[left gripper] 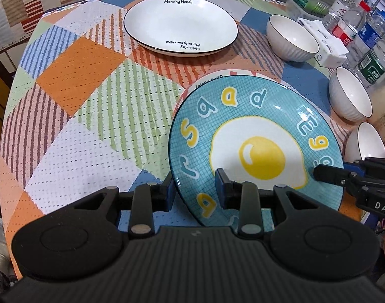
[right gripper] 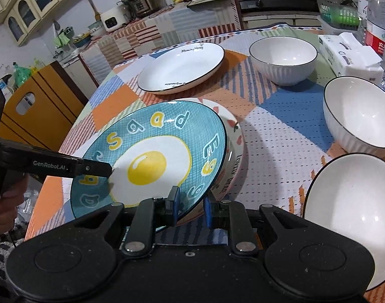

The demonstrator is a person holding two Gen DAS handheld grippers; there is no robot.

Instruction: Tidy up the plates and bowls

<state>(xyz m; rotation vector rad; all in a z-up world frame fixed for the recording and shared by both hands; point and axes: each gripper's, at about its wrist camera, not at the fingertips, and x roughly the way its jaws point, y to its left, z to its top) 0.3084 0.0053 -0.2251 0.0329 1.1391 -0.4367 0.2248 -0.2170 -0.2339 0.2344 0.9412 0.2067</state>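
Observation:
A blue plate with a fried-egg picture (left gripper: 255, 136) (right gripper: 152, 151) hangs tilted over a white flowered plate (left gripper: 205, 82) (right gripper: 232, 171) on the table. Whether the two touch I cannot tell. My left gripper (left gripper: 195, 188) is shut on the blue plate's near-left rim, one finger above it and one below. In the right wrist view the left gripper (right gripper: 99, 169) comes in from the left. My right gripper (right gripper: 191, 205) is shut on the opposite rim, and in the left wrist view the right gripper (left gripper: 326, 174) shows at the plate's right edge.
A white black-rimmed plate (left gripper: 180, 22) (right gripper: 180, 68) lies at the far side of the chequered tablecloth (left gripper: 91, 126). Three white bowls (left gripper: 291, 38) (left gripper: 351, 96) (left gripper: 366, 141) stand along the right, by a tissue pack (left gripper: 326, 48) and water bottles (left gripper: 356, 25).

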